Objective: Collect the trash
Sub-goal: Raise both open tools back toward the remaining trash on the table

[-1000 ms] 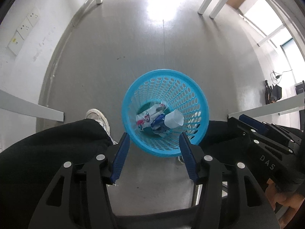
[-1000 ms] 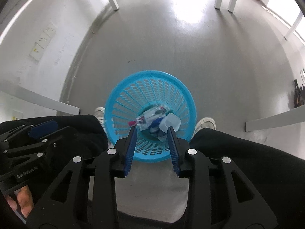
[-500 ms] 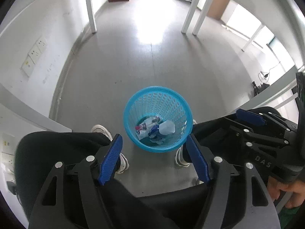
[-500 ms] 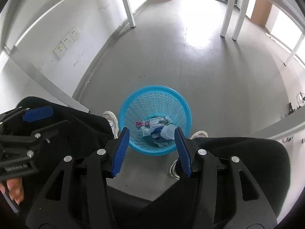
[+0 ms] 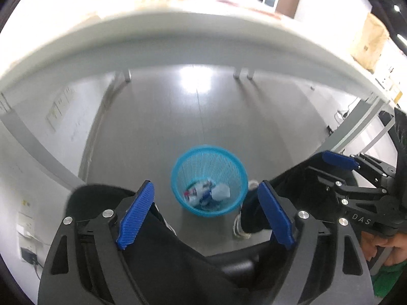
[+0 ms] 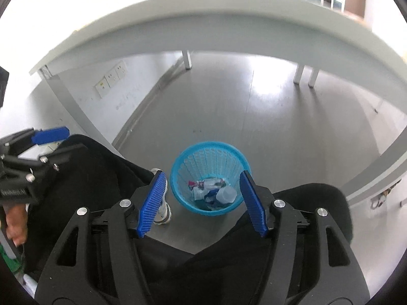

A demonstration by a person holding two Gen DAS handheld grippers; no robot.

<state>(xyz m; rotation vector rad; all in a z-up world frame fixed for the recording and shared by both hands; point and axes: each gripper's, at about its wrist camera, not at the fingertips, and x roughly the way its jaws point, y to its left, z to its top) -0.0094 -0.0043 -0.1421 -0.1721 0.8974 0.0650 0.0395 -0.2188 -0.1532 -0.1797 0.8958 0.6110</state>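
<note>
Under the table edge (image 6: 229, 33), open floor (image 6: 279, 117) surrounds the basket (image 6: 178, 167).

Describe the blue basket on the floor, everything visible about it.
The blue wastebasket is a round, open-topped bin of what looks like bright cyan plastic, its tapering wall pierced with rows of small holes below a solid rim. It stands upright on the grey floor under the white table, between the person's shoes. Inside lie crumpled printed wrappers and a translucent plastic cup on its side. Neither gripper touches it; both sit well above.
</note>
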